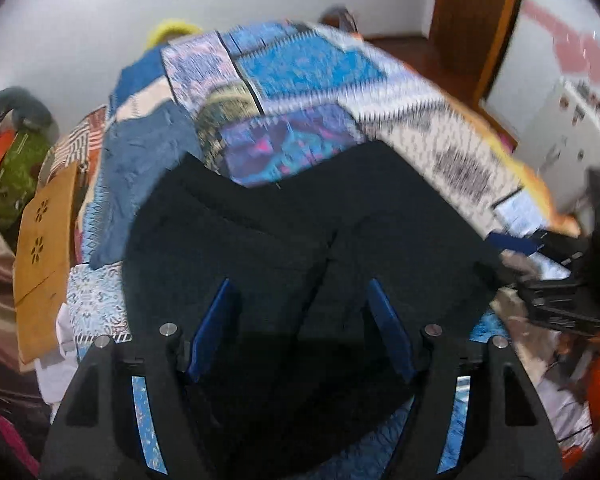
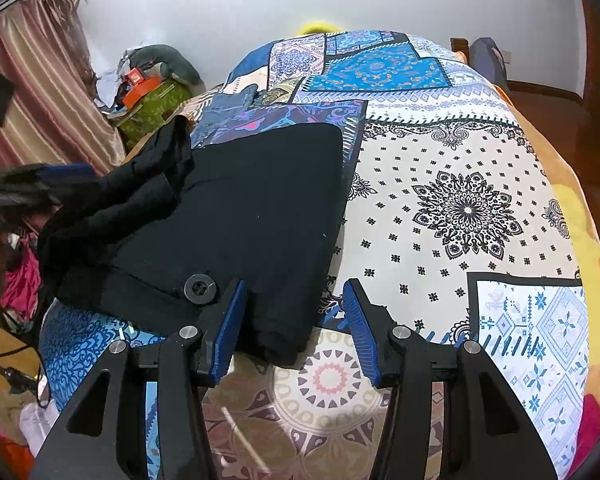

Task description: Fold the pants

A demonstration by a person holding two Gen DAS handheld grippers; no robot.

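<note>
Black pants (image 2: 260, 208) lie on a patchwork bedspread (image 2: 460, 208), their waistband and button (image 2: 199, 288) nearest the right wrist view. My right gripper (image 2: 295, 286) is open, with the waistband's right corner lying between its blue pads; the right pad stands clear of the cloth. The pants' left part is bunched up (image 2: 148, 188) beside my left gripper (image 2: 24, 194), which is blurred at the frame's left edge. In the left wrist view my left gripper (image 1: 300, 286) hangs open over the pants (image 1: 300, 216), nothing pressed between its pads. The right gripper (image 1: 560, 300) shows at the right edge.
A blue denim garment (image 1: 140, 160) lies on the bed beyond the pants. A green box with orange items (image 2: 152, 96) and a striped curtain (image 2: 40, 92) stand left of the bed. A wooden board (image 1: 44, 248) leans at the bedside. White wall lies behind.
</note>
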